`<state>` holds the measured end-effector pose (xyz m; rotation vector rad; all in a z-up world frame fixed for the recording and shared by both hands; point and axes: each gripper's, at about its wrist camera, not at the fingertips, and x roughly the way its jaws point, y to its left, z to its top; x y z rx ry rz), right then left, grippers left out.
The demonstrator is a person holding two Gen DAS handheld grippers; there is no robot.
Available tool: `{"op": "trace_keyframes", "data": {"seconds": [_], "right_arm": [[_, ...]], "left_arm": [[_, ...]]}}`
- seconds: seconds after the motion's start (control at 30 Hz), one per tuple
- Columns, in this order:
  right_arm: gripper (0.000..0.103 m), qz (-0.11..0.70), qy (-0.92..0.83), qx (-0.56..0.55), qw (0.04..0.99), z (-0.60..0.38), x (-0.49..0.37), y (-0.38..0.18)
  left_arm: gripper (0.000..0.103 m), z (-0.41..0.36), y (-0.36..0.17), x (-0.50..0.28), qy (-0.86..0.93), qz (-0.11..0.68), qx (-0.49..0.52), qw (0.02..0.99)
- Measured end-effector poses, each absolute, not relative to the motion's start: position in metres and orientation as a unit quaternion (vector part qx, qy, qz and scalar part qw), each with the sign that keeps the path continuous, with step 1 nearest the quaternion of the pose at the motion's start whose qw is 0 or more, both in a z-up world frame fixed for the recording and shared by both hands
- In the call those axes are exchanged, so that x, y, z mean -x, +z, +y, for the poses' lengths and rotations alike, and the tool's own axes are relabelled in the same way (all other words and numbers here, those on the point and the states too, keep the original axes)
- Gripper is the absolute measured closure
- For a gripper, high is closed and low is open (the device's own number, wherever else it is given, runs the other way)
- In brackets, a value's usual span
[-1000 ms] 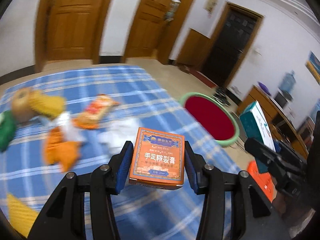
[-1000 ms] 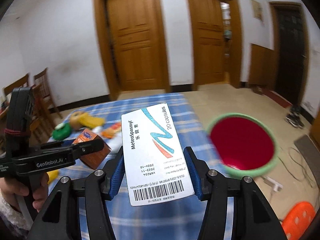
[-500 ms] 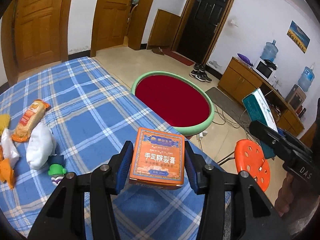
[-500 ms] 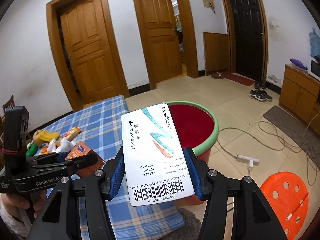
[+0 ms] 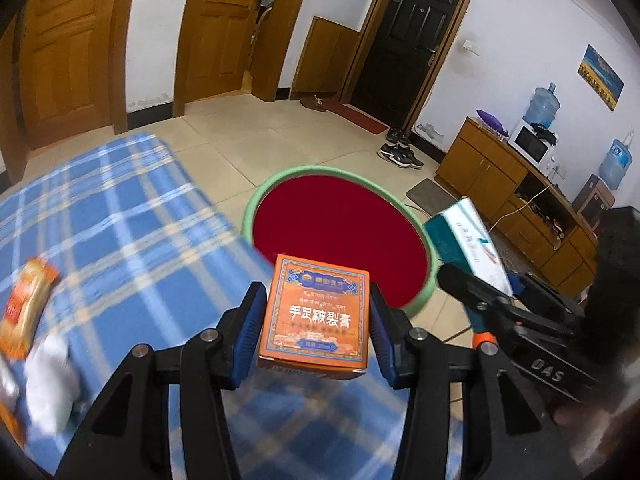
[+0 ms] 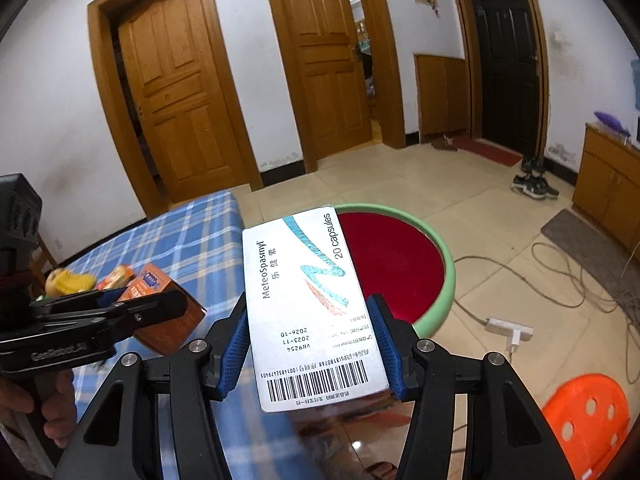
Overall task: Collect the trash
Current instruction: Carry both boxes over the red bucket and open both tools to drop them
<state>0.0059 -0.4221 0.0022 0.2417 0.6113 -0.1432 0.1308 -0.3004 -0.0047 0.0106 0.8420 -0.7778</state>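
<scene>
My left gripper is shut on an orange ointment box, held over the near edge of the blue checked table. My right gripper is shut on a white capsule box with teal and orange stripes. Past both boxes stands a round bin with a green rim and red inside, on the floor beside the table. The left wrist view shows the capsule box to the right of the bin. In the right wrist view the orange box sits at the left.
More trash lies on the table: an orange snack wrapper, white crumpled paper, yellow and orange items. An orange stool, a power strip with cables, a wooden cabinet and shoes occupy the floor.
Both grippers have swung from over the table toward the bin with their boxes. The bin now sits larger and nearer the middle of both views; the table trash has slid to the left.
</scene>
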Motion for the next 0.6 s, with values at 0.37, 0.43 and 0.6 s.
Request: {"op": "trace_keyframes", "data": {"seconds": [0.37,0.43,0.6], "right_arm": [[0.045,0.316,-0.096,-0.109,0.938,-0.47,-0.067,-0.017],[0.045,0.317,-0.099,-0.109,0.937,-0.472,-0.071,-0.019],[0.044,0.314,-0.119,-0.104,0.936,-0.475,-0.079,-0.024]], "left_arm": [[0.053,-0.359,-0.022,-0.179,-0.372,0.397,-0.051,0.838],[0.053,-0.363,-0.024,-0.182,-0.375,0.396,-0.059,0.836],[0.033,-0.365,-0.026,-0.184,-0.369,0.389,-0.066,0.842]]}}
